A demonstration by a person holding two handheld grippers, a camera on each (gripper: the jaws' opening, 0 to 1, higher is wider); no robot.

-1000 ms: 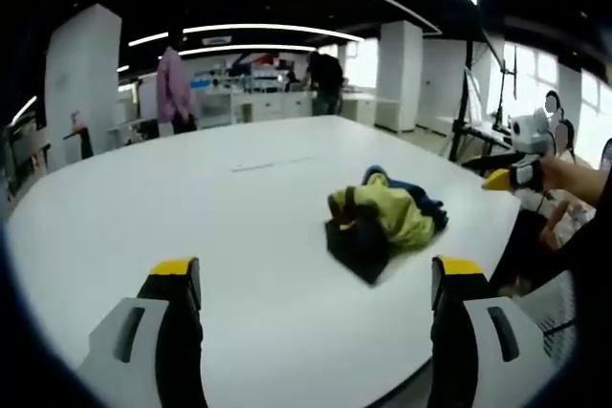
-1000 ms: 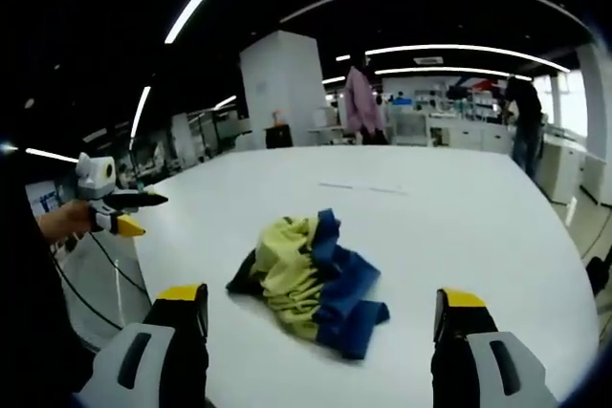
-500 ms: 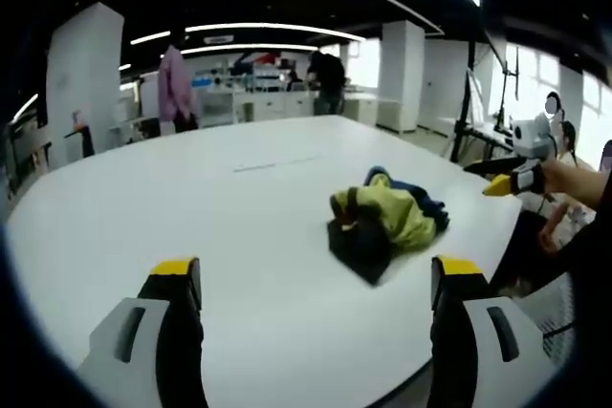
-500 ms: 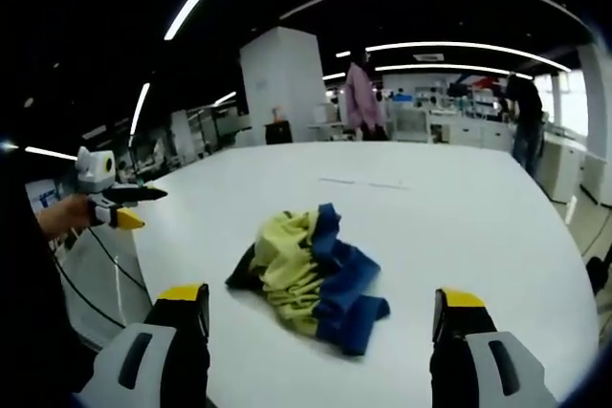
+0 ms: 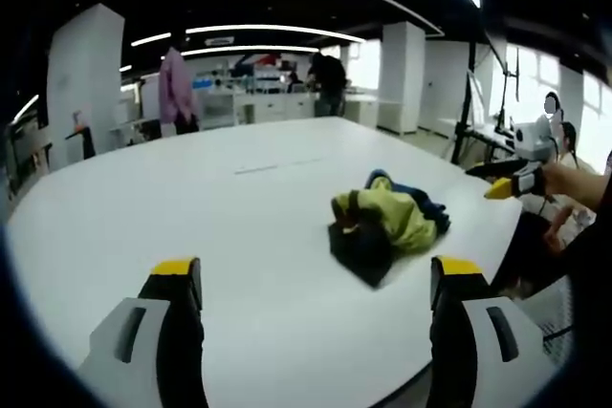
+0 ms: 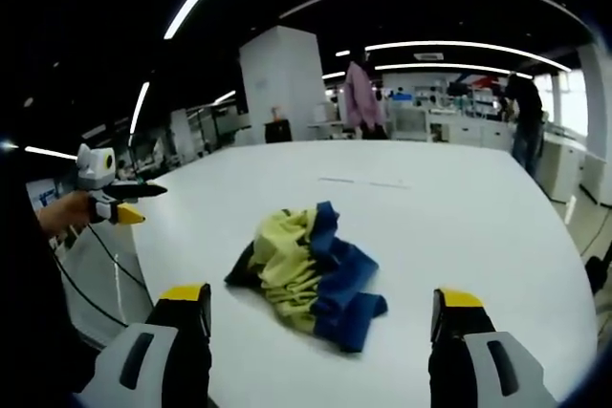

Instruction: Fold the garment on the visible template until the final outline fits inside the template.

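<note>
Lying crumpled on the white table point(image 6: 459, 207), the garment point(image 6: 308, 275) sits ahead of both wide-spread, empty tongs point(image 6: 320, 317).

Left claw point(image 5: 311, 279): jaws spread wide, nothing between them, level, at the near tabletop edge; hand-held point(image 6: 59, 214) at far left in the right gripper view. Right claw point(image 6: 320, 305): jaws wide apart, empty; hand-held point(image 5: 574, 179) at far right in the left gripper view.

Long ceiling light strips point(image 5: 258, 30) glare overhead; the white table point(image 5: 143, 198) ahead of the tongs is evenly bright, softly blurred, bowed by fisheye at its edges.
</note>
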